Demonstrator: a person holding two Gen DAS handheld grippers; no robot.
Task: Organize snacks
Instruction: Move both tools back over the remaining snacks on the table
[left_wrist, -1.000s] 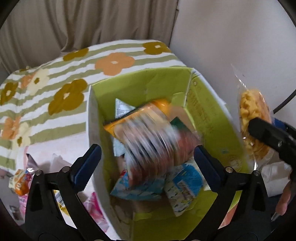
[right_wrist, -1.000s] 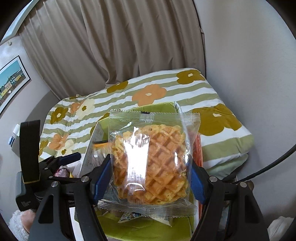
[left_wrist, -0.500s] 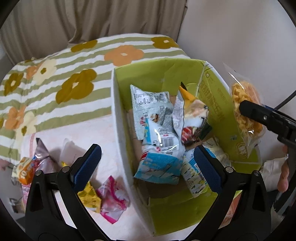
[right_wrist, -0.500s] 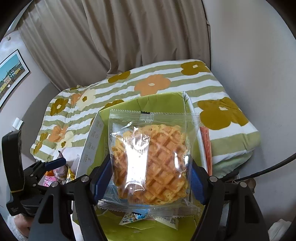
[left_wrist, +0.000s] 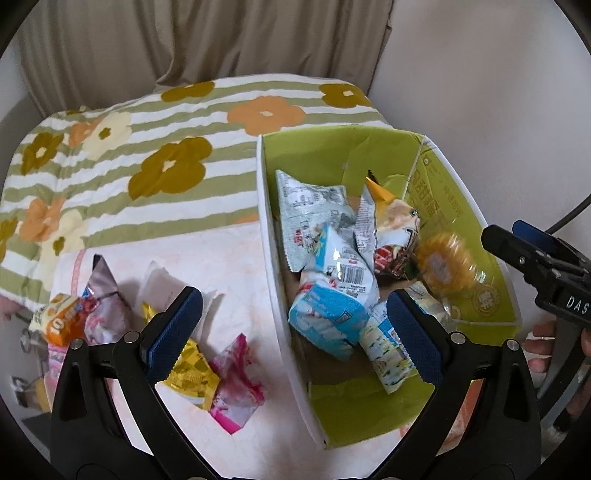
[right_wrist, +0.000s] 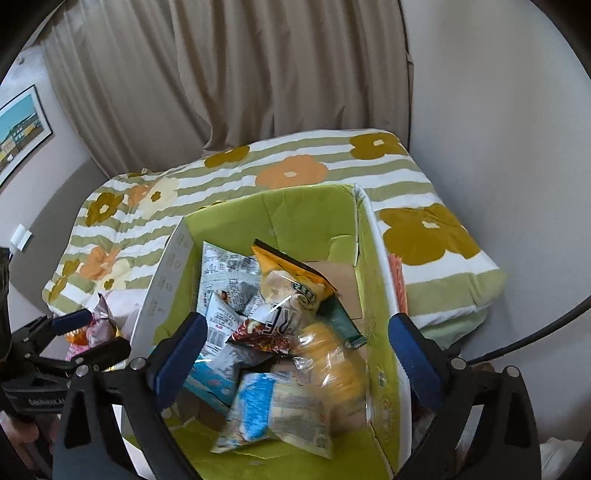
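Beige curtains (right_wrist: 229, 92) hang behind a bed covered with a green-striped, flower-printed quilt (left_wrist: 147, 155). On the bed stands an open cardboard box with a lime-green inside (right_wrist: 295, 210), and a pale pink cloth (left_wrist: 229, 266) lies just beside its left wall.

Over the box, the right hand-held gripper (right_wrist: 295, 347) has its jaws opening, the blue pads wide apart with nothing pressed between them. A clear-wrapped waffle packet (right_wrist: 332, 365), blurred, is inside the box near its right wall, on top of the pile; whether it already rests there cannot be told. Beneath and around it lie a newsprint-patterned packet (right_wrist: 225, 273), an orange bag (right_wrist: 291, 273) and a blue-and-white packet (right_wrist: 266, 410).

Nearer the left wall, the left hand-held gripper (left_wrist: 291, 328) is spread wide and holds nothing. On the pink cloth under its left finger lie a yellow wrapper (left_wrist: 192, 373), a pink wrapper (left_wrist: 236, 384) and a silvery pouch (left_wrist: 107, 299), outside the box.
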